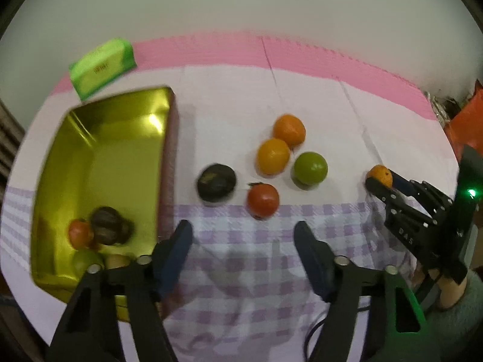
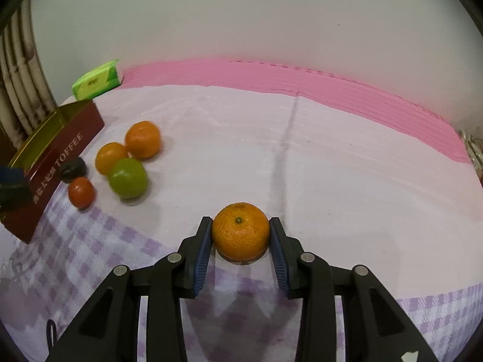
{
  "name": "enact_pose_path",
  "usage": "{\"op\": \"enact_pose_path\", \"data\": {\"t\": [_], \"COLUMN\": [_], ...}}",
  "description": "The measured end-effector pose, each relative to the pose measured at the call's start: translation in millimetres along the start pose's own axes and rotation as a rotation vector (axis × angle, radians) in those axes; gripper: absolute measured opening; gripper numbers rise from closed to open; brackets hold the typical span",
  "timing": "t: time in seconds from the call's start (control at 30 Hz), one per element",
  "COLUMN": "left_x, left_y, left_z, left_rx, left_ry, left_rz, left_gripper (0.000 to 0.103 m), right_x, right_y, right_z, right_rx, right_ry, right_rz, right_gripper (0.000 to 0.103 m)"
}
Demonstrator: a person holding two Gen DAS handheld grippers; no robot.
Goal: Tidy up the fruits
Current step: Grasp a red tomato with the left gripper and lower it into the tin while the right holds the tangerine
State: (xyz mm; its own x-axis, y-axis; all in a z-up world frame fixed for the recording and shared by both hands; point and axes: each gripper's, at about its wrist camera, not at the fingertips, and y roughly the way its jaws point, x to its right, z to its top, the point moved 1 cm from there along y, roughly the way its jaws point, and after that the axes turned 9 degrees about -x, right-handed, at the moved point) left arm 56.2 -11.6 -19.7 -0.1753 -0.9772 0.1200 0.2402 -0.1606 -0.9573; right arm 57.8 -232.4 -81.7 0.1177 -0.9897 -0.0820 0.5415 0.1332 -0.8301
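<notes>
Pinching the mandarin (image 2: 240, 231) near the surface's front edge, the right gripper (image 2: 240, 241) fingers touch both sides; left gripper (image 1: 243, 256) gapes empty. Round peel could squirt free toward the toffee tin (image 1: 99, 163).

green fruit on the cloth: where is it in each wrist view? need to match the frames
Left wrist: green fruit sits right of centre, just right of the two oranges, above the red fruit.
Right wrist: green fruit sits at left, below the two oranges, right of the red fruit.
Shared landmark: the gold-lined toffee tin, left of the fruit cluster in both views.
</notes>
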Motion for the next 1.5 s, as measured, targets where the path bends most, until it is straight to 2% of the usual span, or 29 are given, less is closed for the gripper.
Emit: {"op": "enact_pose_path", "data": {"t": [0.17,0.47,0.53,0.57,0.6,0.87,0.97,1.1,1.2,1.33,1.5], "left_x": [7,18,18,17,18,15,3,-31,-63,-112,-156], "left_y": [23,49,53,53,53,26,7,-19,-25,-23,-11], "left_z": [10,34,36,37,37,22,21,27,40,46,48], "left_rx": [-0.072,-0.105,-0.112,-0.112,-0.109,-0.075,-0.046,0.032,0.053,0.028,-0.012], "left_ry": [-0.031,-0.049,-0.052,-0.050,-0.046,-0.001,-0.008,-0.043,-0.091,-0.153,-0.221], "left_rz": [-0.028,-0.020,-0.026,-0.018,-0.016,-0.023,-0.025,0.049,0.109,0.161,0.178], "left_gripper": [0.051,0.049,0.041,0.033,0.031,0.031,0.031,0.031,0.031,0.031,0.031], "right_x": [-3,2,3,3,3,3,2,-1,-4,-4,-5], "right_y": [0,1,1,1,1,0,0,1,2,2,3], "right_z": [-2,-3,-2,-2,-2,-3,-3,-2,-2,-2,-2], "right_rx": [0.006,-0.008,-0.008,-0.008,-0.008,-0.008,-0.008,-0.011,-0.012,-0.012,-0.012], "right_ry": [-0.011,0.010,0.013,0.014,0.014,0.013,0.011,0.004,-0.001,-0.001,-0.002], "right_rz": [-0.014,0.013,0.016,0.017,0.016,0.013,0.010,-0.003,-0.013,-0.016,-0.022], "right_gripper": [0.035,0.036,0.036,0.036,0.036,0.037,0.037,0.037,0.037,0.037,0.037]}}
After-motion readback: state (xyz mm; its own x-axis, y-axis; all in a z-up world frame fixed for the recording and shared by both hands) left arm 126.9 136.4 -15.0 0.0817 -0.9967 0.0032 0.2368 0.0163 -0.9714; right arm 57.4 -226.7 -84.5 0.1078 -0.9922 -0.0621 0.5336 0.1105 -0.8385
